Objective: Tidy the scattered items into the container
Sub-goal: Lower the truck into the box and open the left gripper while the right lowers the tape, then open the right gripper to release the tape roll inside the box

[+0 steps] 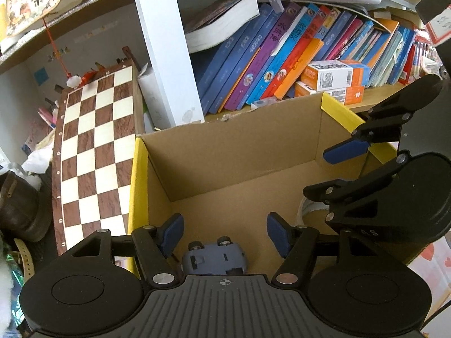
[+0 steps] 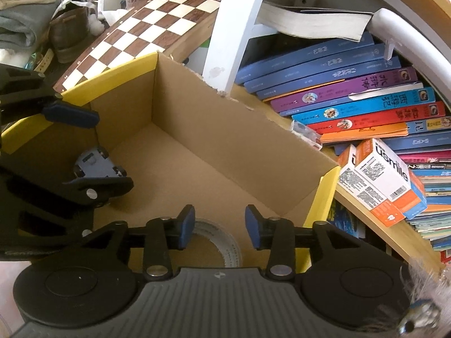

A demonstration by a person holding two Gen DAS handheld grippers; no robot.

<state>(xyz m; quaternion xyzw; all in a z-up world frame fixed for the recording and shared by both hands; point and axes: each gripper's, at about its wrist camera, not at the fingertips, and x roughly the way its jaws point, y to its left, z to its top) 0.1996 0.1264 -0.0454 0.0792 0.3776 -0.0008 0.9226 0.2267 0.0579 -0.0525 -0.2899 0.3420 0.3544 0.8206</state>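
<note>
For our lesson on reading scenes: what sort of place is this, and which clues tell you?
Probably a home study or child's room: a shelf crammed with children's books, a chessboard leaning beside it, and a cardboard box holding a toy car being tidied away.

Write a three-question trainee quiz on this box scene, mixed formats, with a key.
1. True or false: the toy car lies upside down in the box.
2. What does the right tongs hover over? A) tape roll B) chessboard C) books
3. Fill in: the left tongs is ___, holding nothing.

Key: 1 true; 2 A; 3 open.
</note>
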